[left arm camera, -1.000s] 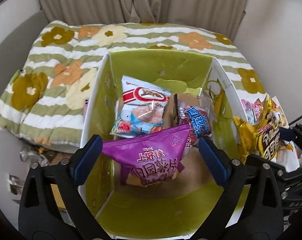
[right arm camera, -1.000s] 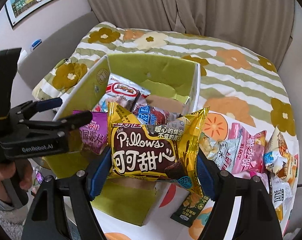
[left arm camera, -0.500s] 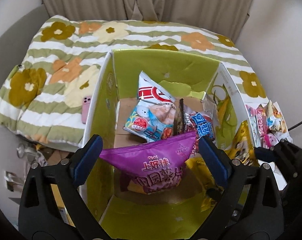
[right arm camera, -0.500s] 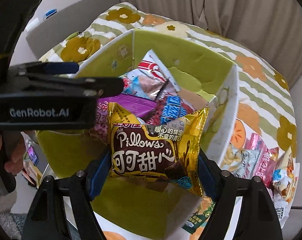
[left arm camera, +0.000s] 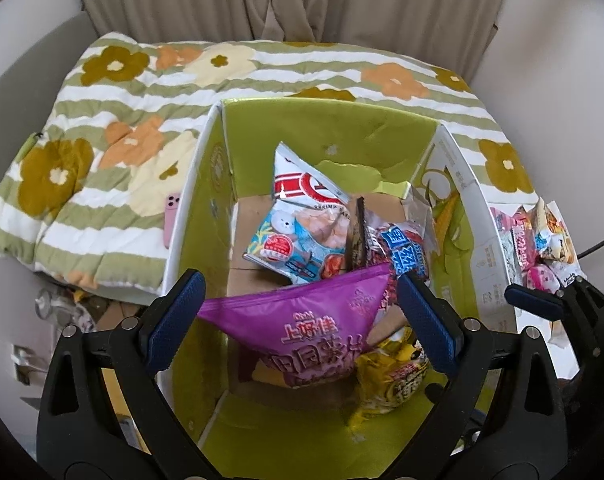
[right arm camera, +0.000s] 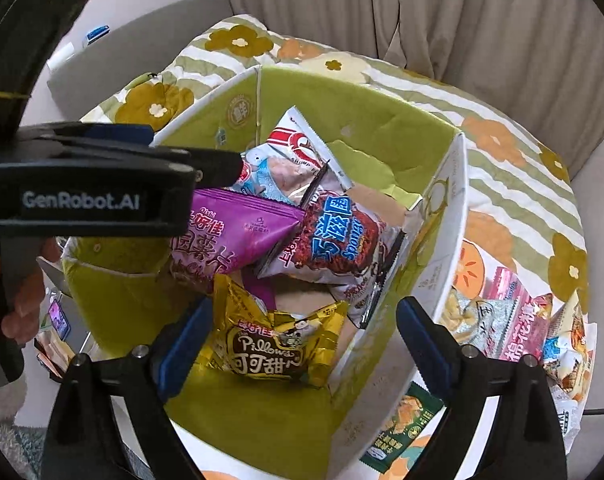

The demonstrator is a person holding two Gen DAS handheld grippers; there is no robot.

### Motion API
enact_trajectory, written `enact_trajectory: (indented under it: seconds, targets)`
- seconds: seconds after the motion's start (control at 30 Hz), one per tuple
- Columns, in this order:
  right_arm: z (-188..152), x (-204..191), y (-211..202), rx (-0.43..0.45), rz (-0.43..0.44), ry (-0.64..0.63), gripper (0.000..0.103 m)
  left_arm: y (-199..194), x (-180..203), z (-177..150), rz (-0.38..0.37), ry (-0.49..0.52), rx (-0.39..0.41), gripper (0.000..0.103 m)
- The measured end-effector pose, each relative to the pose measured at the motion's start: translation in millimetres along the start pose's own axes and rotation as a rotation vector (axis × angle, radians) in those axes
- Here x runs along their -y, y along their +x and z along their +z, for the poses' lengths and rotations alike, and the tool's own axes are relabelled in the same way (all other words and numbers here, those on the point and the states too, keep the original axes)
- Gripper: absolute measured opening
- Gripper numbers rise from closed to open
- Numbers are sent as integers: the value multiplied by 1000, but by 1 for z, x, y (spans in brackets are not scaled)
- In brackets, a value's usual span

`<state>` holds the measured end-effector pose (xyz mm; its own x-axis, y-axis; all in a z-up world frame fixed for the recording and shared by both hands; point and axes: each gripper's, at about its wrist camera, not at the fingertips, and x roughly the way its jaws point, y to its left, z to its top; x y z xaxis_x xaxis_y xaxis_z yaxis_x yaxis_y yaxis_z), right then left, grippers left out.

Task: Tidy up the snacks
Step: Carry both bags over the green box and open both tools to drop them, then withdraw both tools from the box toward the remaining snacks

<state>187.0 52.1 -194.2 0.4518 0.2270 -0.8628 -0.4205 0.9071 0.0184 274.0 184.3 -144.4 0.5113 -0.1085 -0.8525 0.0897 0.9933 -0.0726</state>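
An open green-lined cardboard box point(left arm camera: 330, 136) point(right arm camera: 382, 120) sits on a flowered quilt. My left gripper point(left arm camera: 298, 316) is shut on a purple chip bag point(left arm camera: 314, 324) and holds it over the box's near end; the same bag shows in the right wrist view point(right arm camera: 238, 236). My right gripper point(right arm camera: 298, 344) is open above the box. The gold Pillows bag point(right arm camera: 278, 344) lies loose on the box floor below it, also seen in the left wrist view point(left arm camera: 394, 376). A shrimp cracker bag point(left arm camera: 302, 224) and a red-blue snack bag point(right arm camera: 342, 236) lie deeper inside.
Several loose snack packs point(right arm camera: 514, 328) lie on the quilt to the right of the box, with a green packet point(right arm camera: 402, 432) near its front corner. A pink phone point(left arm camera: 172, 220) lies left of the box. Curtains hang behind the bed.
My right gripper opened and the gold Pillows bag dropped onto the box floor. My left gripper kept hold of the purple bag and stayed over the box's near end.
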Motion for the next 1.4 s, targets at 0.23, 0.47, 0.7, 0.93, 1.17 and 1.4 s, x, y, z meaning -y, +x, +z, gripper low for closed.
enact_trajectory:
  seconds: [0.23, 0.47, 0.7, 0.93, 1.17, 1.4]
  targets:
    - [-7, 13, -29, 58, -14, 57, 91, -16, 8, -3, -10, 22, 28, 96]
    - [-17, 19, -63, 113, -58, 97, 91, -40, 20, 0, -40, 61, 68, 96]
    - [-35, 34, -97, 196, -82, 187, 91, -65, 41, -4, -63, 110, 103, 96]
    - [-57, 69, -124, 261, -83, 256, 91, -81, 80, -15, -73, 109, 134, 96]
    - [-91, 125, -154, 297, -99, 276, 91, -84, 146, -30, -96, 88, 150, 96]
    - [-128, 181, -173, 306, -127, 284, 91, -70, 212, -46, -135, 56, 135, 96]
